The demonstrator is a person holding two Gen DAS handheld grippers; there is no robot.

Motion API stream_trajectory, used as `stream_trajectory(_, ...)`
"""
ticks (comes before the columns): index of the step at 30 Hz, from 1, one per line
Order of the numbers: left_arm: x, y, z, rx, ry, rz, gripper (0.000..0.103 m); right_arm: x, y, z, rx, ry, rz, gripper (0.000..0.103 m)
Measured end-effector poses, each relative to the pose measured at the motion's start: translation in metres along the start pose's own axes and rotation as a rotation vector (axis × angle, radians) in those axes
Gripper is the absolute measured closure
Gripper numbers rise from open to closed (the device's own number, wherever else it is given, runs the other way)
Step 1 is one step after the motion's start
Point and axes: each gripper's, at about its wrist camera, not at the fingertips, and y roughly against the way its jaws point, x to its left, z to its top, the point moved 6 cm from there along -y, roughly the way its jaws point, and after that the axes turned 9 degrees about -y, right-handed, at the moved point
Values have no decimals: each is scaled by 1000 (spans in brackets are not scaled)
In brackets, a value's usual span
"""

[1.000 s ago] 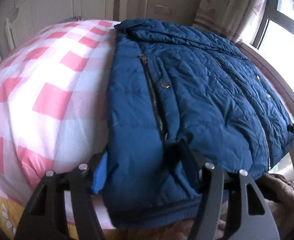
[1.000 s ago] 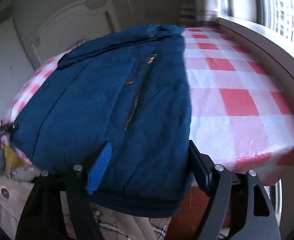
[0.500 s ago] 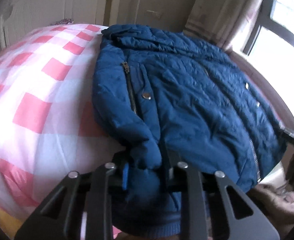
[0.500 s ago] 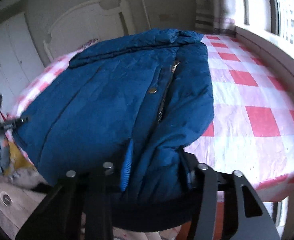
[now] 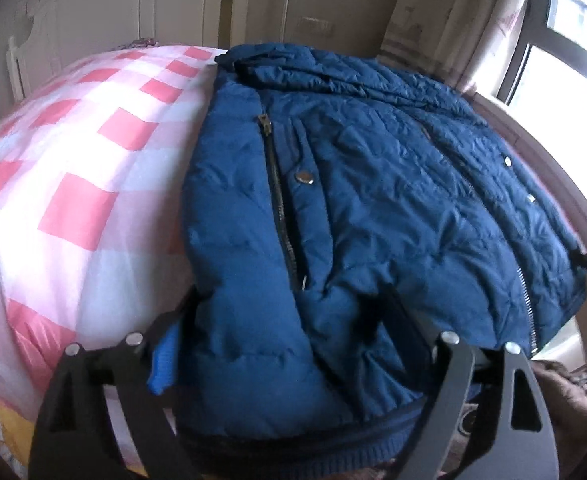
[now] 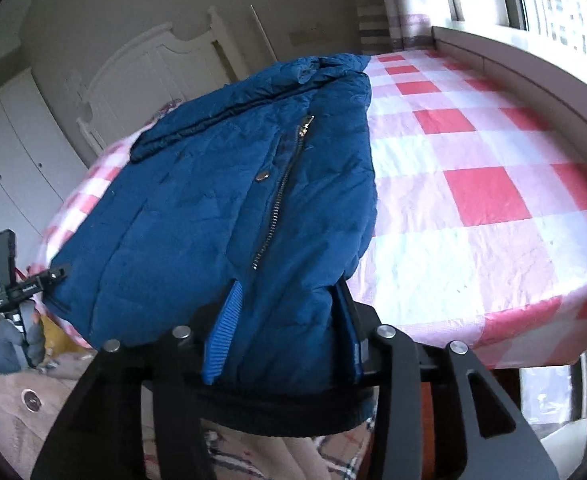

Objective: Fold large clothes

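A dark blue quilted jacket (image 5: pixel 373 200) lies front up on a bed covered with a pink and red checked sheet (image 5: pixel 73 208). Its hem hangs over the near bed edge. My left gripper (image 5: pixel 289 320) is at the hem's left corner. Its jaws are opening and stand wide, with a loose hump of fabric between them. In the right wrist view the same jacket (image 6: pixel 221 208) has its other hem corner bunched between the fingers of my right gripper (image 6: pixel 287 300). Those jaws are opening slightly, but the blue pads (image 6: pixel 221 332) still press the fabric.
A white headboard (image 5: pixel 105 12) and a wall stand behind the bed, and white wardrobes (image 6: pixel 9 152) are at the left. A window sill (image 6: pixel 533 64) runs along the bed's far side. Beige and plaid clothes (image 6: pixel 33 400) lie below the near edge, where a gloved hand (image 6: pixel 13 340) holds a black device.
The left jaws pinched the hem corner half a second ago and have now spread wide, letting the fabric slump. The right jaws narrowed around their corner and hold it bunched.
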Motion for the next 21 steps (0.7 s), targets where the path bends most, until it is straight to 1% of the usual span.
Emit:
stream_trajectory(1,1,1,-1,5,-2,-1,17,-1,3,-1,7,-2,-9,52)
stream_trajectory(2,2,2,-2,8,1,-3,16,-2,5,-3,16,6,-28,37)
stream_trajectory(3,5,3,-4,11,7,0,16,-3,7,-6,33,20,-43,13)
stream_trajectory(4,8,4,-5,11,10,5,15,-4,7,-9,54,38,-66,4)
stream_trajectory(6,11,5,-7,6,15,17,11,-11,0,-16,109,41,-114,4)
stream_trajectory(7,11,4,-8,1,15,26,6,-16,-8,-19,145,5,-103,4)
stream_trajectory(8,11,2,-8,5,21,60,2,-21,-15,-21,170,-36,-81,4)
stream_trajectory(9,11,1,-9,-1,26,79,2,-25,-21,-22,178,-83,-55,4)
stream_trajectory(10,8,0,-8,-7,29,90,2,-25,-22,-20,164,-99,-42,6)
stream_trajectory(11,6,-1,-7,-1,25,95,2,-22,-18,-17,125,-96,-46,11)
stream_trajectory(12,5,0,-5,9,16,108,2,-21,-14,-18,122,-101,-64,13)
stream_trajectory(14,5,4,-3,15,-4,112,2,-19,-6,-22,118,-73,-87,13)
stream_trajectory(16,9,4,-5,24,-6,115,2,-14,7,-28,141,-2,-142,13)
stream_trajectory(17,10,3,-6,27,4,104,2,-11,15,-28,123,23,-166,13)
stream_trajectory(18,11,3,-6,28,15,95,2,-8,20,-26,101,36,-171,13)
stream_trajectory(19,12,2,-7,28,29,86,2,-4,29,-23,73,45,-156,13)
stream_trajectory(21,11,-1,-6,21,34,87,2,-1,36,-14,33,6,-78,13)
